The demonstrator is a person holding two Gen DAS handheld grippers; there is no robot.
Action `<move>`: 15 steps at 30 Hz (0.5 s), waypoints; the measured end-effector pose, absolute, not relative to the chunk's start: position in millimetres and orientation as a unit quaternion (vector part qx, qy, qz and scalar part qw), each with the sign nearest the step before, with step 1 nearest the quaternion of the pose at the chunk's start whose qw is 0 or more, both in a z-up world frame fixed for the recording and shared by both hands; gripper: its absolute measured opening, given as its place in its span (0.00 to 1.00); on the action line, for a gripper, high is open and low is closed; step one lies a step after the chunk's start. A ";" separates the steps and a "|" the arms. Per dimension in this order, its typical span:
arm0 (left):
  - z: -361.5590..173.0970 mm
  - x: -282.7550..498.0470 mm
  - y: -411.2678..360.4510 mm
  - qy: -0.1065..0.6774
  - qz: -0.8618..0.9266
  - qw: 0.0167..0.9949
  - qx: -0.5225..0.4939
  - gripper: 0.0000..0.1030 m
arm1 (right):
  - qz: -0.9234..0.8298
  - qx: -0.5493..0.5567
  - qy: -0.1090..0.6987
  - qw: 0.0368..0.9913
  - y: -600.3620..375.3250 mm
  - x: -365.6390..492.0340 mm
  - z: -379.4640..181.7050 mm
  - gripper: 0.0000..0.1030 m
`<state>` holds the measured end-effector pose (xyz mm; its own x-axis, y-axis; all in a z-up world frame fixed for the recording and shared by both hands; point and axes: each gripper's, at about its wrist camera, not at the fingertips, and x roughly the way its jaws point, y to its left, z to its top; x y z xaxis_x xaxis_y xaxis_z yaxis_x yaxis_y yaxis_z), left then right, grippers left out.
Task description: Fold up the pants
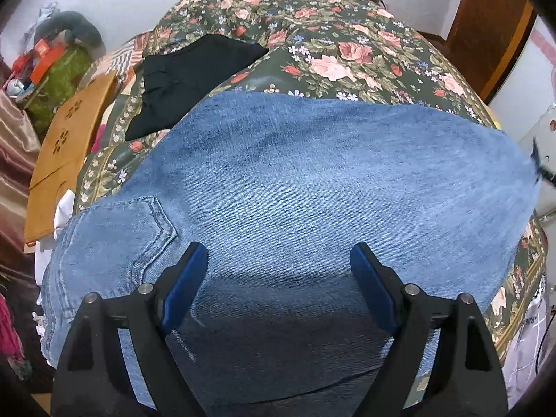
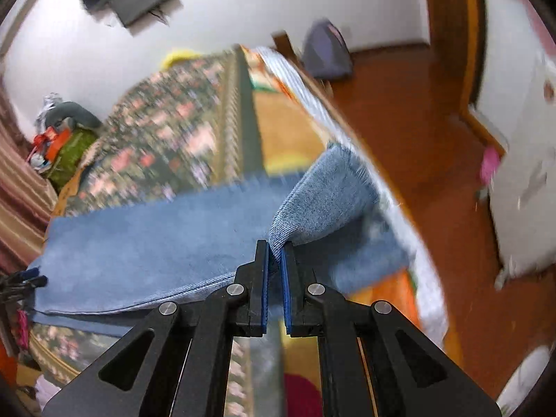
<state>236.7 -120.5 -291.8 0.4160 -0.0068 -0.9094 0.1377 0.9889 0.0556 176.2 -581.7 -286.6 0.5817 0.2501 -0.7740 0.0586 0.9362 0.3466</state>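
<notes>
A bed covered by a dark floral bedspread [image 1: 347,45] fills most of the left wrist view, and a pair of blue jeans [image 1: 312,187] lies spread across its near part, the legs running off to the right and a back pocket [image 1: 139,229] showing at the near left. Far left on the bedspread, beyond the jeans, lies a black garment [image 1: 187,76], apart from the denim. A wooden board [image 1: 69,153] with flower cut-outs leans at the left edge of the bed. The left gripper [image 1: 278,260] hangs just over the jeans near the seat, its blue-padded jaws spread wide with nothing between them but the flat denim beneath. In the right wrist view, which is blurred, the jeans [image 2: 156,243] stretch across the bed from left to right, and the leg end is lifted and folded over at the right edge, above a brown floor [image 2: 417,132]. The right gripper [image 2: 276,253] has its jaws pinched almost together on that raised leg end, a fold of denim caught between the pads.
</notes>
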 end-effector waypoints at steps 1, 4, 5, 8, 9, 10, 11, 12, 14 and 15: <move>-292.0 235.3 -121.0 0.535 -0.043 0.841 0.062 0.83 | 0.049 0.174 0.467 0.865 -580.7 175.5 -300.2 0.07; -291.8 232.2 -121.4 0.528 -0.047 0.846 0.063 0.83 | 0.026 0.179 0.478 0.859 -583.0 167.5 -310.5 0.14; -291.3 231.5 -120.9 0.526 -0.051 0.846 0.063 0.83 | 0.018 0.179 0.478 0.860 -584.0 165.2 -307.4 0.21; -285.2 228.5 -115.3 0.524 -0.065 0.848 0.050 0.83 | -0.019 0.143 0.487 0.861 -586.6 160.0 -291.7 0.25; -281.5 227.3 -111.9 0.520 -0.069 0.850 0.042 0.83 | -0.022 0.132 0.485 0.864 -584.2 159.7 -281.5 0.25; -274.2 225.2 -104.8 0.511 -0.071 0.856 0.031 0.83 | -0.017 0.131 0.481 0.867 -582.3 158.5 -273.7 0.25; -268.1 223.7 -97.8 0.504 -0.070 0.860 0.024 0.83 | -0.010 0.134 0.478 0.868 -580.8 158.0 -268.1 0.25; -259.4 222.2 -86.8 0.493 -0.064 0.867 0.017 0.83 | 0.004 0.134 0.472 0.872 -573.1 159.7 -255.6 0.25; -245.5 221.6 -64.4 0.478 -0.045 0.877 0.009 0.83 | 0.027 0.119 0.454 0.883 -552.4 162.6 -234.6 0.25; -237.7 222.3 -47.8 0.471 -0.032 0.882 0.003 0.83 | 0.041 0.110 0.444 0.888 -539.8 165.1 -224.5 0.26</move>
<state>222.3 -47.8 -237.7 0.5550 -0.0532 -0.8301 0.0583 0.9980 -0.0250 165.1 -539.8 -224.5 0.6022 0.1709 -0.7798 0.0244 0.9724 0.2320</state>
